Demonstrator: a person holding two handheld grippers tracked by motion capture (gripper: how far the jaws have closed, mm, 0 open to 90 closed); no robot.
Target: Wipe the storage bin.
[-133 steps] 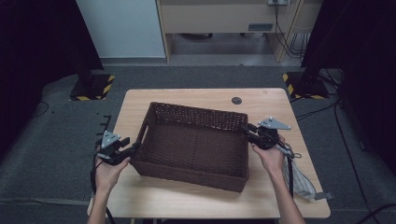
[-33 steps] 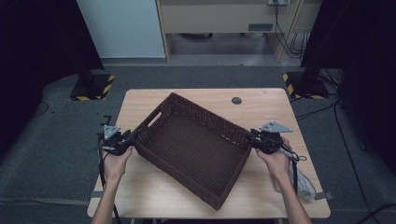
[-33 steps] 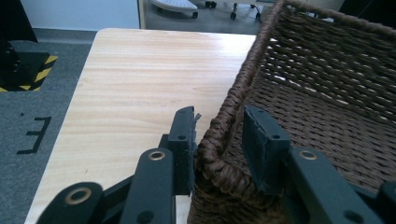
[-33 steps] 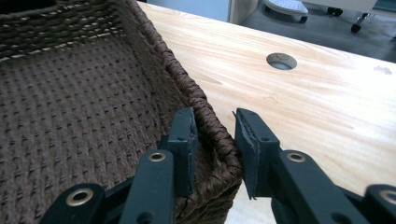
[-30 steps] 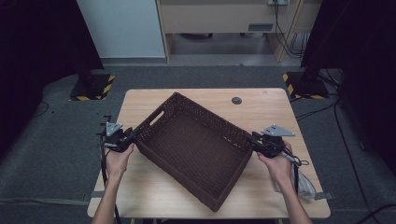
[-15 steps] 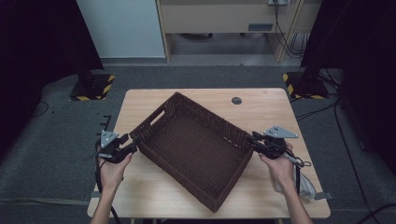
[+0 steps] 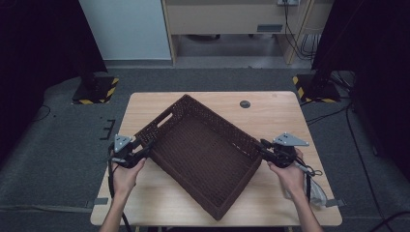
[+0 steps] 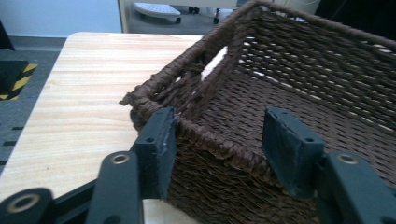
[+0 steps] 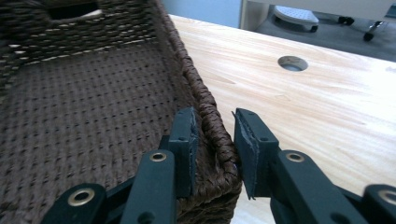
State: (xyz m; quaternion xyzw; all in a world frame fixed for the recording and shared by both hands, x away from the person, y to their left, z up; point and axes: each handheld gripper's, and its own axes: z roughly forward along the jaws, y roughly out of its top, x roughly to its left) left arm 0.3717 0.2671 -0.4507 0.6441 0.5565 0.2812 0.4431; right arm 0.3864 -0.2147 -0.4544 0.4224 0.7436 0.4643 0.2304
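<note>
A dark brown wicker basket (image 7: 203, 154) lies empty and turned cornerwise on the wooden table (image 7: 280, 116). My left gripper (image 7: 146, 147) is at its left corner. In the left gripper view the jaws (image 8: 219, 135) straddle the basket rim (image 8: 210, 144) with a wide gap; they have just been opening, and the inner pad (image 8: 289, 140) stands off the weave. My right gripper (image 7: 263, 146) is at the right corner. Its jaws (image 9: 215, 135) are shut on the basket rim (image 9: 210, 121), one pad inside the wall and one outside.
A round cable hole (image 7: 245, 103) sits in the table's far part, also in the right gripper view as the hole (image 9: 293, 63). Bare wood lies left of the basket (image 8: 84, 93). Dark floor and yellow-black striped stand feet (image 7: 96, 92) surround the table.
The basket was square to the table several seconds ago and now lies cornerwise. In the last second my left gripper let go of the rim and drew slightly back toward the person.
</note>
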